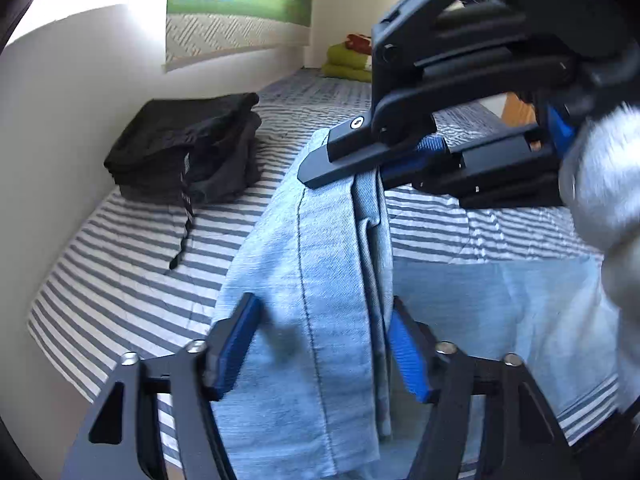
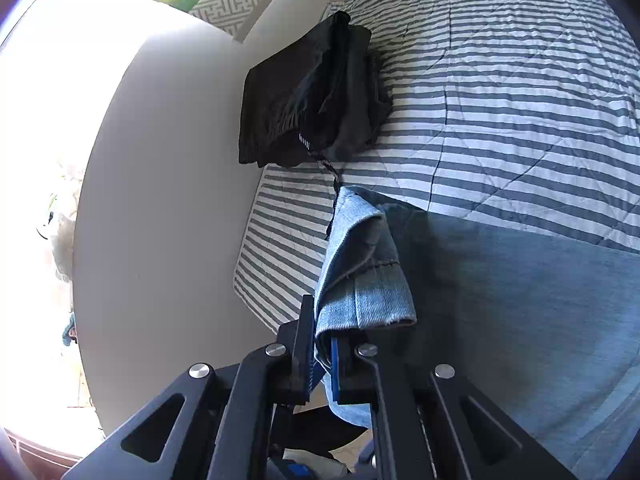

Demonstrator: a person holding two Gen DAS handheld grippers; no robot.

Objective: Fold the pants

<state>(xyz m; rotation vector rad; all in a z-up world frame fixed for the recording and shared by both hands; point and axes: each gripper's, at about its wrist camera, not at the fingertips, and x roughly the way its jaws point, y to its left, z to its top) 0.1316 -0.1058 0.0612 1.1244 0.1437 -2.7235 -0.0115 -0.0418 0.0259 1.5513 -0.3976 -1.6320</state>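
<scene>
**Denim strip ran straight away from my left gripper**

Far left by the wall sat a folded stack of black garments (image 1: 188, 148) on the blue-and-white striped quilt (image 1: 120, 280). My left gripper (image 1: 324, 348) stood spread, its blue pads either side of the light blue denim pants (image 1: 304, 280) but not pinching them. The hemmed strip's long axis ran from those pads to the far end, where my right gripper (image 2: 320, 364) was clamped on the bunched cuff. I judged the left the nearer tool for closing on the near end.
</scene>
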